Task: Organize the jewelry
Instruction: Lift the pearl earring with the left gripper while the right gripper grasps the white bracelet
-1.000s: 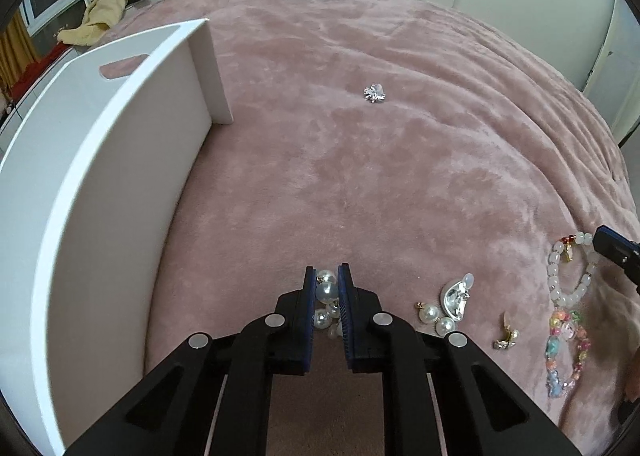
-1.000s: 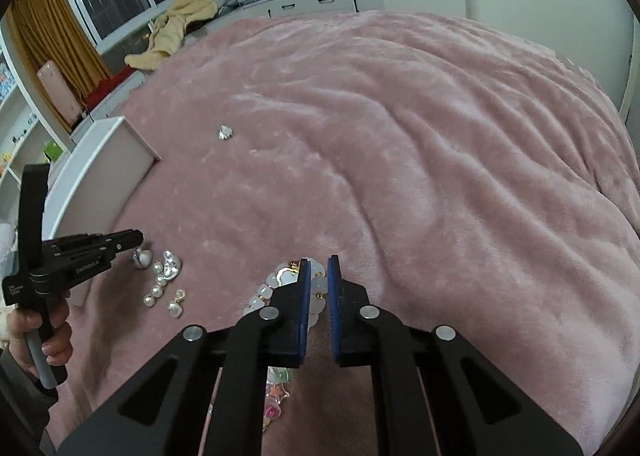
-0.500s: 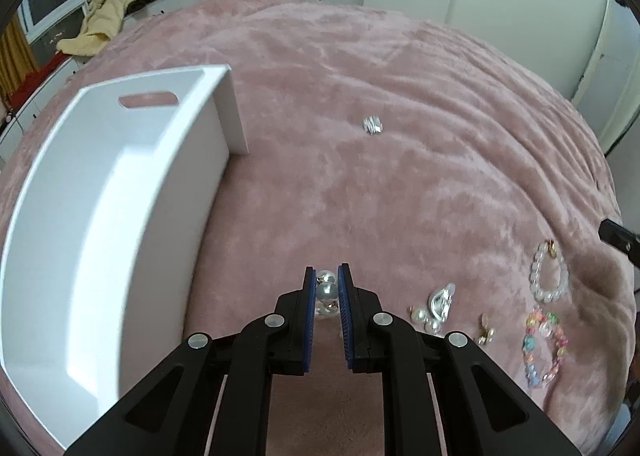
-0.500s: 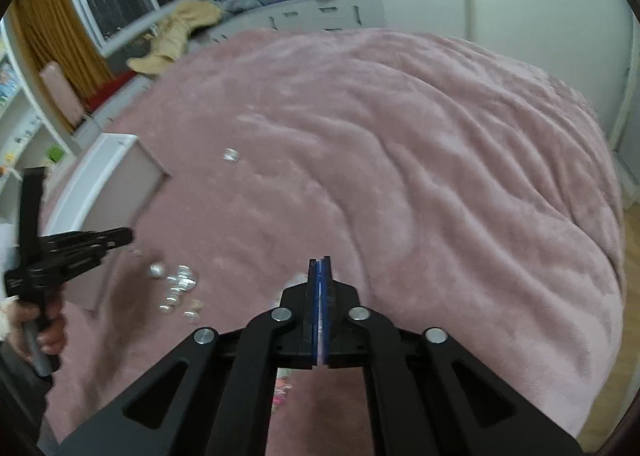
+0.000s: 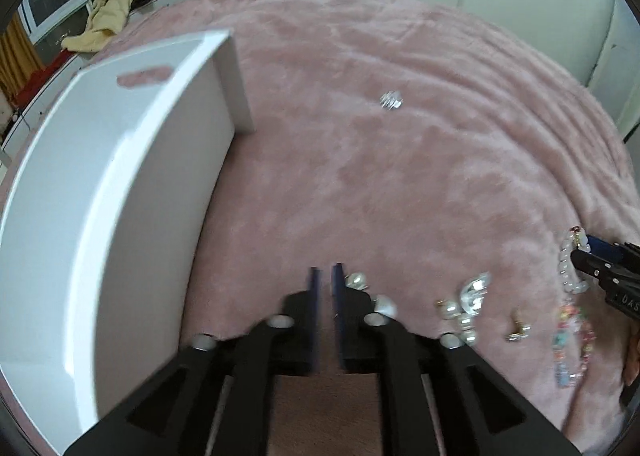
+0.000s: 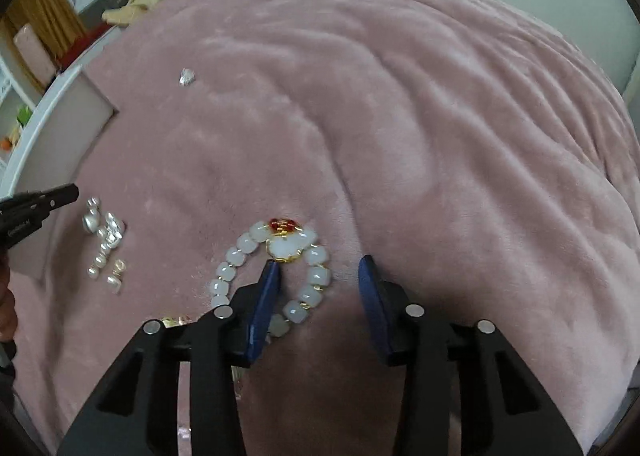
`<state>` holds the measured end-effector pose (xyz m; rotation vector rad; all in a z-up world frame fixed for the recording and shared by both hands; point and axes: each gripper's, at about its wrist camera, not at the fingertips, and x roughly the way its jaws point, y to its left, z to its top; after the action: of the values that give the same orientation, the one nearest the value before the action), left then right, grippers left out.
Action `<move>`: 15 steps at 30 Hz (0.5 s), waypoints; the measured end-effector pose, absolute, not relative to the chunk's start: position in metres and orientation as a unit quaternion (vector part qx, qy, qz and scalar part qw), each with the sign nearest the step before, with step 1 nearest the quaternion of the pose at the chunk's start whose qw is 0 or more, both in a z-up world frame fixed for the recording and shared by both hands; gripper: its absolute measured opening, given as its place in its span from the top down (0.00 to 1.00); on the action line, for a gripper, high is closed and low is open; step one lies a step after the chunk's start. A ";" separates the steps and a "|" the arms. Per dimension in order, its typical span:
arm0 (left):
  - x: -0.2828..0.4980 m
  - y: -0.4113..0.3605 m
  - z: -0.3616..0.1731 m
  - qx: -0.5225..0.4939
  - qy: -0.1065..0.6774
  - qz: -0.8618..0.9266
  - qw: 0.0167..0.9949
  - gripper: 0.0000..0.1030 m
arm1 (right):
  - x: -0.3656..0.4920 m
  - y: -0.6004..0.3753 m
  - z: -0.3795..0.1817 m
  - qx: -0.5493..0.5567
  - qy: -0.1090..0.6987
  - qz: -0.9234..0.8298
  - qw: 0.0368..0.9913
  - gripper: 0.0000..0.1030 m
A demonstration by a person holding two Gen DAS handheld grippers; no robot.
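Observation:
My left gripper (image 5: 325,270) is nearly shut with nothing between its pads; the pearl earring (image 5: 357,281) lies on the pink blanket just right of its tips. More pearl and silver pieces (image 5: 466,300) lie further right. A white tray (image 5: 100,192) stands to its left. My right gripper (image 6: 320,270) is open over a white jade bead bracelet (image 6: 280,246) with a red and gold charm; the bracelet's right side lies between the fingers. The pearl cluster also shows in the right wrist view (image 6: 105,238), beside the left gripper's tip (image 6: 60,196).
A small silver piece (image 5: 391,100) lies alone further up the blanket. A colourful bead bracelet (image 5: 572,340) and a gold earring (image 5: 518,330) lie at the right. A yellow cloth (image 5: 116,12) lies on the ledge beyond the bed.
The left gripper no longer holds the pearl earring, which now lies beside its tips. The right gripper went from shut to open and came down over the jade bracelet.

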<state>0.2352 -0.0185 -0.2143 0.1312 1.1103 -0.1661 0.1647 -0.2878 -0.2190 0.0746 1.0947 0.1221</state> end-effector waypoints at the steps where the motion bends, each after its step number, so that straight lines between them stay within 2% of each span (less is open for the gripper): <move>1: 0.235 -0.018 -0.222 0.065 0.533 -0.080 0.840 0.67 | 0.163 -0.286 -0.218 0.036 0.516 0.067 0.853 0.84; 2: 0.234 -0.018 -0.228 0.071 0.537 -0.081 0.837 0.67 | 0.160 -0.287 -0.215 0.044 0.510 0.072 0.856 0.89; 4: 0.233 -0.018 -0.238 0.082 0.538 -0.080 0.835 0.72 | 0.155 -0.292 -0.209 0.058 0.496 0.070 0.864 0.90; 6: 0.234 -0.015 -0.243 0.076 0.541 -0.078 0.834 0.94 | 0.149 -0.299 -0.203 0.073 0.484 0.066 0.869 0.90; 15: 0.226 -0.015 -0.229 0.050 0.524 -0.104 0.844 0.94 | 0.140 -0.316 -0.172 0.095 0.450 0.066 0.886 0.90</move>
<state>0.2263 -0.0145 -0.2286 0.1056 1.1071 -0.2193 0.1404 -0.3161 -0.1719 0.1984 0.9351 0.1370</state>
